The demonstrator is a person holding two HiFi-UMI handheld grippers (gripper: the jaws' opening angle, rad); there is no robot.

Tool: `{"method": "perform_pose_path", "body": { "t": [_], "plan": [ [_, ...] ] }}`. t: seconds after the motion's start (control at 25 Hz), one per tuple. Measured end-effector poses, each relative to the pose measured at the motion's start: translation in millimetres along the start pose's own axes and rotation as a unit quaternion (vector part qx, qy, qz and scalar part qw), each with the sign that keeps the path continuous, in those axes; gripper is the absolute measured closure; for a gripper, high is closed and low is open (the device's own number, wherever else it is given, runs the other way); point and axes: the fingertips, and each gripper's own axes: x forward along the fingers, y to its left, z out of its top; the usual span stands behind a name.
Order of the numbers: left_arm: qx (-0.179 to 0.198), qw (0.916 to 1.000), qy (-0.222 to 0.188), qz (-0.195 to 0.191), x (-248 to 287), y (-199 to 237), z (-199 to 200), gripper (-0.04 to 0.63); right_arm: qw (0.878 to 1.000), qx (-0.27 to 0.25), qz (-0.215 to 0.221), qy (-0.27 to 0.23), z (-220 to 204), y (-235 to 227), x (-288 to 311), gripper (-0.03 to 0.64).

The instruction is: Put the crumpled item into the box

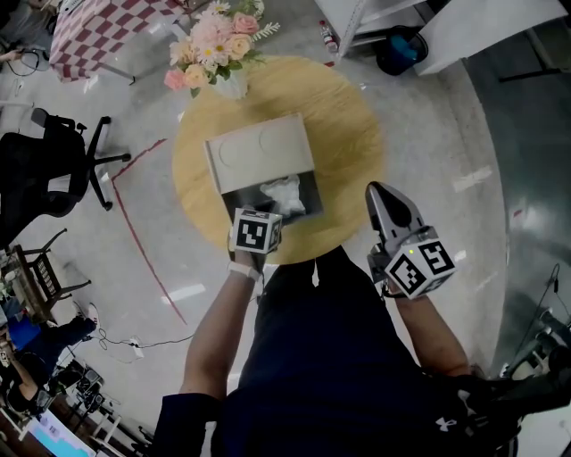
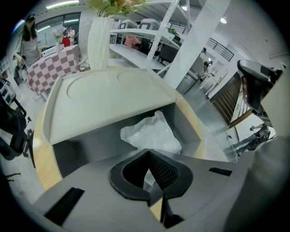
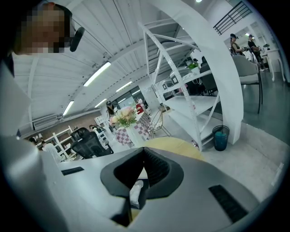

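Observation:
An open grey box (image 1: 260, 153) sits on the round wooden table (image 1: 348, 125), its lid (image 2: 108, 97) tipped back. The white crumpled item (image 1: 284, 193) lies inside the box, against its right side, and shows as (image 2: 152, 133) in the left gripper view. My left gripper (image 2: 147, 153) hovers at the box's near edge, shut and empty, just short of the crumpled item. My right gripper (image 1: 376, 191) is raised by the table's near right edge, to the right of the box, jaws closed on nothing.
A vase of flowers (image 1: 219, 52) stands at the table's far left rim, just behind the box. On the floor are a black office chair (image 1: 55, 162), a checkered table (image 1: 98, 27), a blue bin (image 1: 401, 49) and white shelving (image 3: 190, 95).

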Motion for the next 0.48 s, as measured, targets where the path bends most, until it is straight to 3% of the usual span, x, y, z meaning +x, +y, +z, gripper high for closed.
{"method": "perform_pose_path", "body": {
  "t": [0.48],
  "plan": [
    [-0.006,0.9997,0.022,0.013,10.2,5.6,-1.1,0.578,1.0,-0.004,0.004,0.0,-0.4,-3.9,-1.2,0.611]
  ]
}}
